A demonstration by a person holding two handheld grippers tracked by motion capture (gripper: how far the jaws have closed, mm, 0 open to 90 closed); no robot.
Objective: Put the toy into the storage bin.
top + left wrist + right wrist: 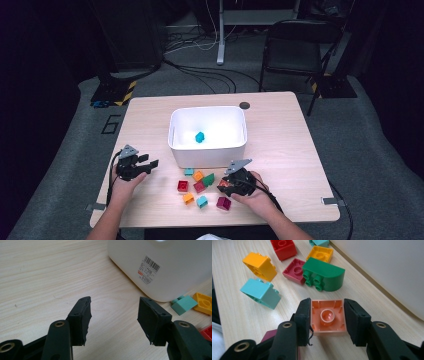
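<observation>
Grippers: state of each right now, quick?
Left gripper: open, nothing between the jaws.
Right gripper: shut on the salmon brick, which lies hollow side up on the table.

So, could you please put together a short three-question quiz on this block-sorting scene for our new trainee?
1. True or false: the right gripper has its jaws on either side of a salmon-orange block lying hollow side up.
2. What lies inside the white bin?
A. a red block
B. a single teal block
C. nothing
3. In the left gripper view, what is between the jaws of the left gripper?

Key
1. True; both pads sit against its sides.
2. B; the teal block lies on the bin floor.
3. Nothing; the jaws stand open over the bare wooden table.
</observation>
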